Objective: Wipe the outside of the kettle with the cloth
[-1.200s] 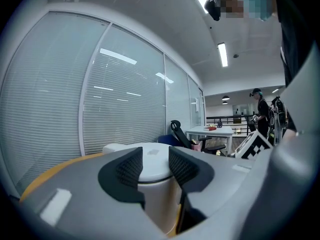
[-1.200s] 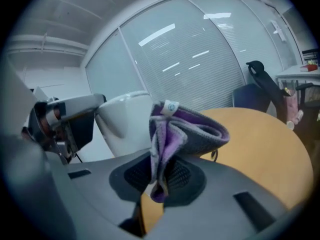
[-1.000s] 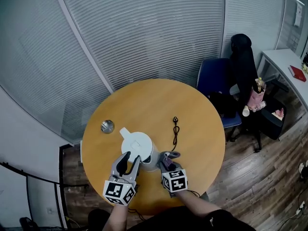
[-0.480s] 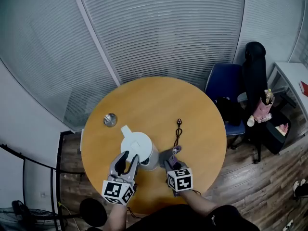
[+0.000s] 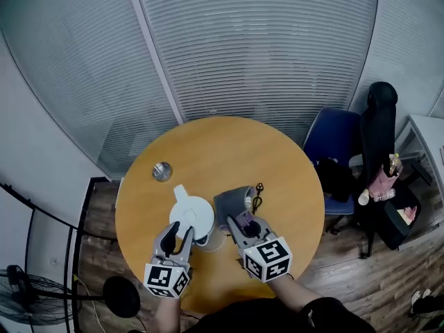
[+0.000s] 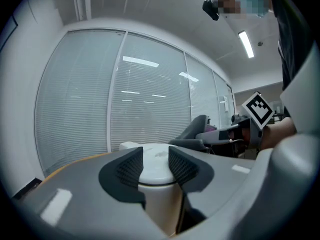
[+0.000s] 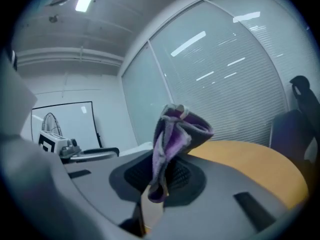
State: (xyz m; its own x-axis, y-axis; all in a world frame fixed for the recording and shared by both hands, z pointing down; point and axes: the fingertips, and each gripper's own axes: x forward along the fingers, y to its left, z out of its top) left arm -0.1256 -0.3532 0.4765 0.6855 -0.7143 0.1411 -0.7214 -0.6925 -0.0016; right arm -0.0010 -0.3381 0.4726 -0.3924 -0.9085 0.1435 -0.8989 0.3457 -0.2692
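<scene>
Standing on a round wooden table (image 5: 222, 144), one white kettle (image 5: 189, 212) is seen from above, so its lid hides most of its body, and its near side is covered by the left gripper (image 5: 178, 233). Which part of the kettle that gripper grasps is hard to make out; in the left gripper view its two dark pads press on either side of a white upright part below the lid. Just right of the kettle, the right gripper (image 5: 243, 223) pinches one grey and purple cloth (image 5: 233, 201), jaws clamped on its lower fold, the rest bunched above them level with the lid; whether cloth touches kettle is unclear. One thin black cable (image 5: 255, 198) lies right of the kettle, partly behind the cloth. One small round metal object (image 5: 161, 171) sits beyond the kettle, to its left
</scene>
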